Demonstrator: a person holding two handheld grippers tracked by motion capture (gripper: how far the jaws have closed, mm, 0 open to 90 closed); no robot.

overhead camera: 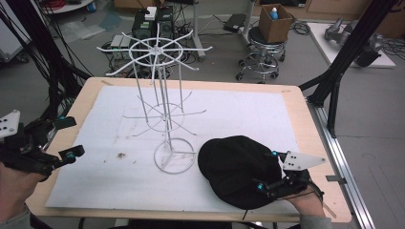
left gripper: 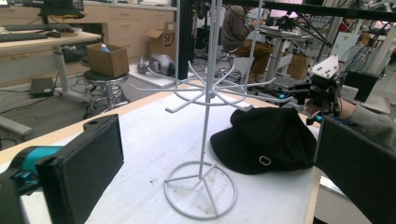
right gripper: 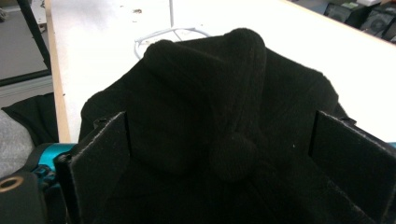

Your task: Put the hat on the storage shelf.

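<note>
Two grippers here: right gripper [overhead camera: 271,177] sits low over the black cap [overhead camera: 236,169], jaws wide apart with its fabric between them, nothing clamped. Cap lies on the bench [overhead camera: 90,100] beside the white rack [overhead camera: 165,112]. Left gripper [overhead camera: 57,143] is open too, holding nothing.

Cap [overhead camera: 236,167] right of rack [overhead camera: 165,102]

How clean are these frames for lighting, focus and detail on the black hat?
High view: even light, soft focus, the black hat a featureless blob. Left gripper view: sharpest on the white wire rack, near jaws blurred. Right gripper view: hat fabric dark, folds barely readable, white table cover overexposed.
</note>
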